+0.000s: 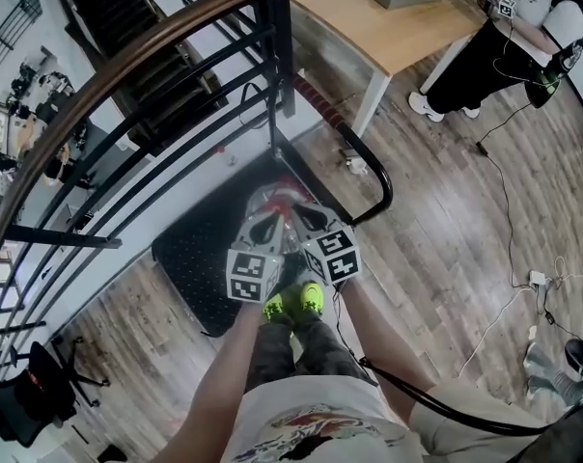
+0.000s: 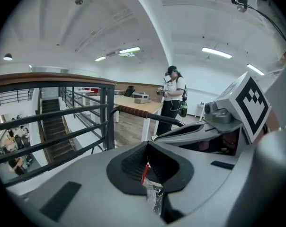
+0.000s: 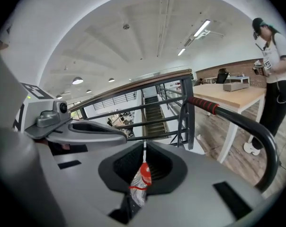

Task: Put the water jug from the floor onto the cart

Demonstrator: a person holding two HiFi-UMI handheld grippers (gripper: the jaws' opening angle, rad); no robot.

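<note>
As the left gripper (image 2: 147, 148) and right gripper (image 3: 144, 146) clamp it, the clear water jug (image 3: 143, 174) is red-capped.

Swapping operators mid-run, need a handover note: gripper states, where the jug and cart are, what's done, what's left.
Left gripper: shut on the water jug, pinching clear plastic by a red part.
Right gripper: shut on the same jug, at its red-ringed top.
Jug: between both grippers, over the cart, at its handle end. Can't tell whether it touches the deck.
Done: jug gripped.
Left: probably settle it on the deck, then open both.
</note>
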